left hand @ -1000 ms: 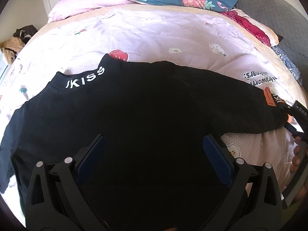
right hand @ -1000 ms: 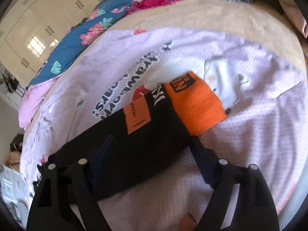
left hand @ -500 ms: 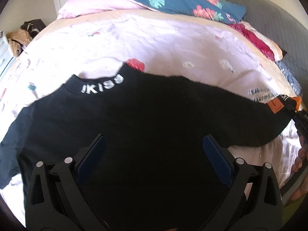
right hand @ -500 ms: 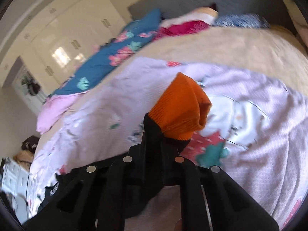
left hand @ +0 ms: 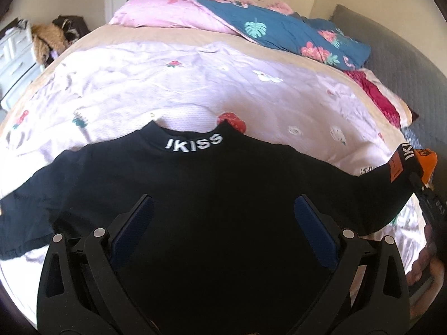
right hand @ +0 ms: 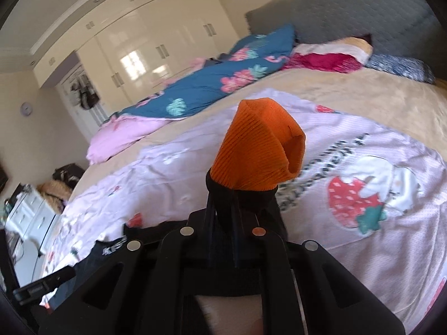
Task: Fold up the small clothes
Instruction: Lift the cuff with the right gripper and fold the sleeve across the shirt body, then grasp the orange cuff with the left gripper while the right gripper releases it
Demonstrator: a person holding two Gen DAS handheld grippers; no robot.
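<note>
While the right hand-held gripper (right hand: 223, 240) pinches the limp shirt's (left hand: 218, 195) cuff (right hand: 257, 150), the left hand-held gripper (left hand: 223, 217) hovers spread above its body.

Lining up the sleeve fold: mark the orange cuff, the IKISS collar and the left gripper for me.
orange cuff (right hand: 257, 150), right wrist view, ribbed side of the cuff.
IKISS collar (left hand: 194, 143), left wrist view, white lettering.
left gripper (left hand: 223, 212), left wrist view, midway between its open fingers.

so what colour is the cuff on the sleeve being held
Orange ribbed cuff, clearest in the right wrist view.
</note>
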